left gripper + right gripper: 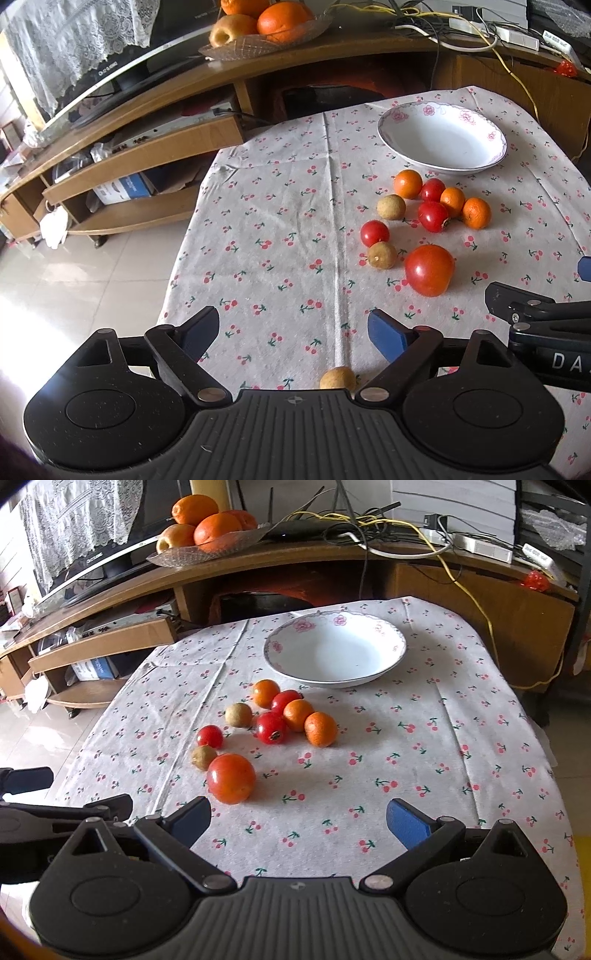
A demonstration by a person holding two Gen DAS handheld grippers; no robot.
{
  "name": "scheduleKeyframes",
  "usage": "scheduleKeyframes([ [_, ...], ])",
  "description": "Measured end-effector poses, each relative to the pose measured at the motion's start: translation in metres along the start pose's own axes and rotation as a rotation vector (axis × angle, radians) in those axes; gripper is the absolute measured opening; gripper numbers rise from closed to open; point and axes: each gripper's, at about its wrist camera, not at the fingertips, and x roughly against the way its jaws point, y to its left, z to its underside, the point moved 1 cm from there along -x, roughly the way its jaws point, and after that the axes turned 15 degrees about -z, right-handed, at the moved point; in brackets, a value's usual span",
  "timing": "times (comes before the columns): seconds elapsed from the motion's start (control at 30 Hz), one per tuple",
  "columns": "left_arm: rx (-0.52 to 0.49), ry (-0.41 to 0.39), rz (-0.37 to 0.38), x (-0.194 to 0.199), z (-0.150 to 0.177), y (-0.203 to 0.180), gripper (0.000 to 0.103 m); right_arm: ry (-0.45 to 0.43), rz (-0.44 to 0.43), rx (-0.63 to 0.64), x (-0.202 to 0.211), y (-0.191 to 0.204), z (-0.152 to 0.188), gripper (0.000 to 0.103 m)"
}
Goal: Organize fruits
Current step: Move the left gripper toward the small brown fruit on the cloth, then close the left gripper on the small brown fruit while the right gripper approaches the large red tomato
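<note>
Two handheld grippers hover side by side over the near end of a cloth-covered table, both with blue-padded fingers spread wide and nothing between them. The left gripper (293,332) points across the cherry-print tablecloth (266,206); the right gripper (298,818) sits just beside it, its black linkage showing at the right edge of the left wrist view.

The fruit lies loose on the cloth, none of it in the dish. A large red tomato (231,778) sits nearest the right gripper, just ahead of its left finger. Touching it on the far side is a small brown longan (203,757), with a cherry tomato (209,736) just beyond. Farther on, a tight cluster gathers: a second longan (238,715), two more cherry tomatoes (271,728) (285,700), and three small oranges (265,693) (297,715) (320,729), several touching. A third longan (337,378) rests apart from the rest, right at the left gripper's body, half hidden by it.

Beyond the cluster stands an empty white bowl (334,648) with pink flowers on its rim, upright near the table's far end.

Behind the table runs a curved wooden TV stand (258,559) carrying a glass dish (199,555) of large oranges and an apple, a tangle of cables (369,528) and a lace-draped television (92,55).
</note>
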Motion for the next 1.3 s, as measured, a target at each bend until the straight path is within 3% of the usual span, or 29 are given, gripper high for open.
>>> scheduleKeyframes([
  [0.87, -0.012, 0.014, -0.005, -0.003, 0.012, 0.014, 0.089, 0.026, -0.075, 0.052, -0.007, 0.016, 0.005, 0.096],
  [1.3, 0.024, 0.072, 0.042, -0.014, 0.026, 0.04, 0.09, 0.093, -0.159, 0.225, -0.015, 0.043, 0.015, 0.094],
])
